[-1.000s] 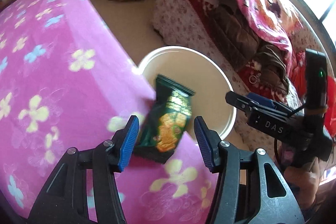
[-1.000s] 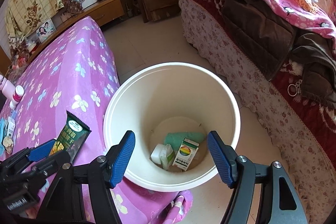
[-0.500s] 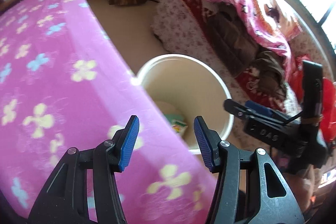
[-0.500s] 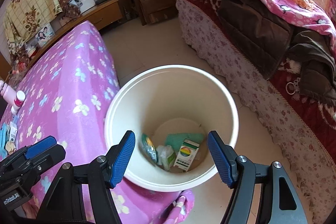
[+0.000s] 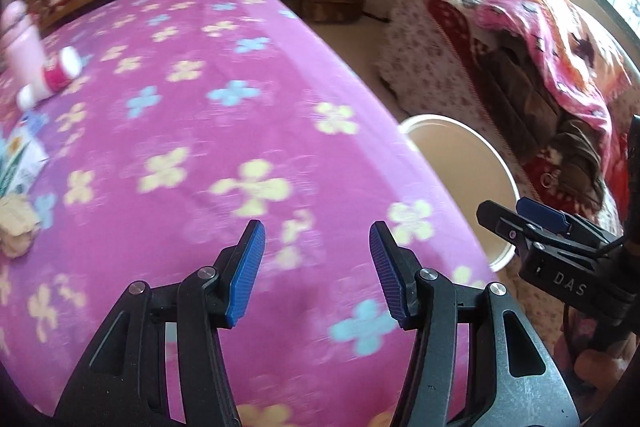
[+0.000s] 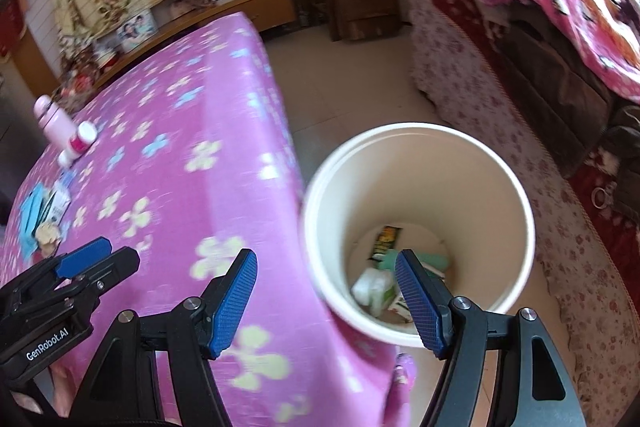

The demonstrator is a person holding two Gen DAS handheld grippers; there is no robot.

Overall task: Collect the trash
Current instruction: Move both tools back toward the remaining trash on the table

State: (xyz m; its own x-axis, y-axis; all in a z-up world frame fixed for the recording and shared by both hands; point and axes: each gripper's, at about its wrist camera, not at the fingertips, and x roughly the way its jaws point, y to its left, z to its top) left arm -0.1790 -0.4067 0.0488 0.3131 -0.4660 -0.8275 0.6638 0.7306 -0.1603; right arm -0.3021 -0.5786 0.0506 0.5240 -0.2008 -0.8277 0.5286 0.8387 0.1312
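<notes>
Trash left on pink flowered tablecloth: crumpled beige wad beside flat printed wrapper, far left. I judge both light, soft; pinch wad mid-bulk. Left gripper and right gripper both spread, empty. Cream plastic bin beside table.

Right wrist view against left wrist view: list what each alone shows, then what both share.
Only the right wrist view looks into the white bin, showing the green snack packet and other wrappers at the bottom. Only the left wrist view shows the right gripper from the side, beside the bin. Both share the pink flowered cloth, the pink bottle at its far end, the bin rim and the sofa.
</notes>
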